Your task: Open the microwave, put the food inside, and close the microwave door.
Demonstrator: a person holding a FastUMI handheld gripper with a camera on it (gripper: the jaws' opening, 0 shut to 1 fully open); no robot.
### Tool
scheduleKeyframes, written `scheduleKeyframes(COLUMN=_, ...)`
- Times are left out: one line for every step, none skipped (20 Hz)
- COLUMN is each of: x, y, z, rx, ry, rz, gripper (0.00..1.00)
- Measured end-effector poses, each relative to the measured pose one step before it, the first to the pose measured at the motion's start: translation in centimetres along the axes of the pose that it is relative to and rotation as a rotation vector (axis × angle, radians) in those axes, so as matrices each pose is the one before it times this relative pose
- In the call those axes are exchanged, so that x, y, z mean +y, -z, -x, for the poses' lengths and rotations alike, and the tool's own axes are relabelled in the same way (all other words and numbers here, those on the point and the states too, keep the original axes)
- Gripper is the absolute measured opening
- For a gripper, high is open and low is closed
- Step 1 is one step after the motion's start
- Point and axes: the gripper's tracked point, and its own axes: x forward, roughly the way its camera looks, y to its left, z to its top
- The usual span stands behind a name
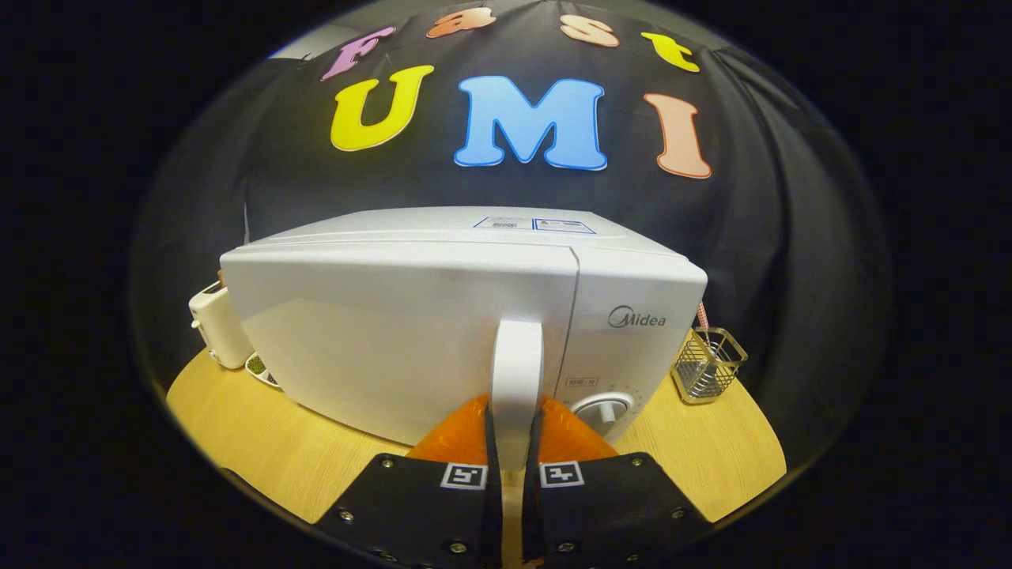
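A white microwave (411, 316) stands on the wooden table (261, 450), close in front of me. Its door (379, 340) stands slightly ajar, its top edge out of line with the body. A white vertical handle (518, 371) runs down the door's right side. My gripper (514, 442) is shut on that handle, one finger pressing on each side of its lower end. To the right of the handle lie the control panel and a round dial (605, 408). A dish of food (263, 370) peeks out behind the microwave's left corner.
A white toaster (217, 328) stands at the microwave's left, beside the dish. A wire mesh holder (708, 365) sits on the table to the right of the microwave. Bare wooden tabletop lies on both sides of my fingers.
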Motion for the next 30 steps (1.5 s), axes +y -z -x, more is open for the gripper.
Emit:
scheduleKeyframes(x=0.092, y=-0.17, z=0.457, rx=-0.00133, ry=0.00491, rz=0.00089, gripper=0.1)
scheduleKeyframes(x=-0.12, y=0.057, z=-0.436, rx=-0.00449, ry=0.01206, rz=0.01039, gripper=0.07)
scheduleKeyframes(x=0.178, y=0.005, z=0.255, rx=0.00017, ry=0.00659, rz=0.00743, gripper=0.04)
scheduleKeyframes(x=0.002, y=0.097, z=0.04, rx=0.00428, ry=0.00037, rz=-0.00942, gripper=0.05)
scheduleKeyframes(x=-0.118, y=-0.062, z=-0.022, rx=0.00151, ry=0.00126, rz=-0.0083, gripper=0.04)
scheduleKeyframes(x=0.118, y=-0.063, z=0.037, rx=-0.00059, ry=0.0021, rz=0.00176, gripper=0.04)
scheduleKeyframes(x=0.04, y=0.095, z=-0.086, rx=0.00474, ry=0.00121, rz=0.00395, gripper=0.04)
scheduleKeyframes(x=0.041, y=-0.101, z=0.054, rx=0.00234, ry=0.00131, rz=0.00136, gripper=0.04)
scheduleKeyframes(x=0.072, y=0.128, z=0.113, rx=0.00624, ry=-0.00078, rz=0.0054, gripper=0.04)
scheduleKeyframes(x=0.133, y=0.292, z=0.796, rx=0.0119, ry=-0.00664, rz=-0.00046, gripper=0.04)
scheduleKeyframes(x=0.302, y=0.435, z=0.768, rx=-0.01792, ry=-0.0084, rz=0.00295, gripper=0.04)
scheduleKeyframes(x=0.347, y=0.19, z=0.946, rx=-0.01086, ry=-0.01479, rz=0.02189, gripper=0.04)
scheduleKeyframes(x=0.26, y=0.334, z=0.721, rx=0.01215, ry=-0.00943, rz=0.00136, gripper=0.04)
scheduleKeyframes(x=0.167, y=0.456, z=0.533, rx=0.01219, ry=-0.00424, rz=-0.01788, gripper=0.04)
scheduleKeyframes(x=0.134, y=0.189, z=0.382, rx=0.02254, ry=-0.00698, rz=-0.01983, gripper=0.04)
scheduleKeyframes(x=0.319, y=0.249, z=0.381, rx=0.02251, ry=-0.00858, rz=-0.0109, gripper=0.04)
scheduleKeyframes(x=0.241, y=0.291, z=0.535, rx=0.02013, ry=-0.01157, rz=0.00152, gripper=0.04)
scheduleKeyframes(x=0.5, y=0.386, z=0.697, rx=0.02346, ry=-0.01571, rz=0.01026, gripper=0.04)
scheduleKeyframes(x=0.446, y=0.48, z=0.69, rx=0.01159, ry=-0.01336, rz=0.01026, gripper=0.06)
scheduleKeyframes(x=0.556, y=0.424, z=0.751, rx=0.01295, ry=-0.01309, rz=0.00718, gripper=0.06)
scheduleKeyframes(x=0.589, y=0.409, z=0.776, rx=0.01154, ry=-0.01457, rz=0.00577, gripper=0.07)
scheduleKeyframes(x=0.623, y=0.434, z=0.636, rx=0.01105, ry=-0.01369, rz=-0.00097, gripper=0.1)
scheduleKeyframes(x=0.616, y=0.489, z=0.481, rx=0.00884, ry=-0.00942, rz=-0.00411, gripper=0.11)
scheduleKeyframes(x=0.55, y=0.3, z=0.487, rx=0.00781, ry=-0.00729, rz=0.00354, gripper=0.11)
scheduleKeyframes(x=0.513, y=0.315, z=0.442, rx=0.00804, ry=-0.0048, rz=0.00688, gripper=0.11)
scheduleKeyframes(x=0.482, y=0.264, z=0.418, rx=0.00798, ry=-0.00331, rz=0.00067, gripper=0.11)
scheduleKeyframes(x=0.425, y=0.247, z=0.305, rx=0.00937, ry=-0.00496, rz=-0.00243, gripper=0.11)
scheduleKeyframes(x=0.651, y=0.388, z=0.34, rx=0.00869, ry=-0.00592, rz=-0.00518, gripper=0.11)
scheduleKeyframes(x=0.646, y=0.296, z=0.536, rx=0.00648, ry=-0.00499, rz=-0.00065, gripper=0.13)
scheduleKeyframes(x=0.686, y=0.279, z=0.393, rx=0.00407, ry=-0.00393, rz=0.00279, gripper=0.13)
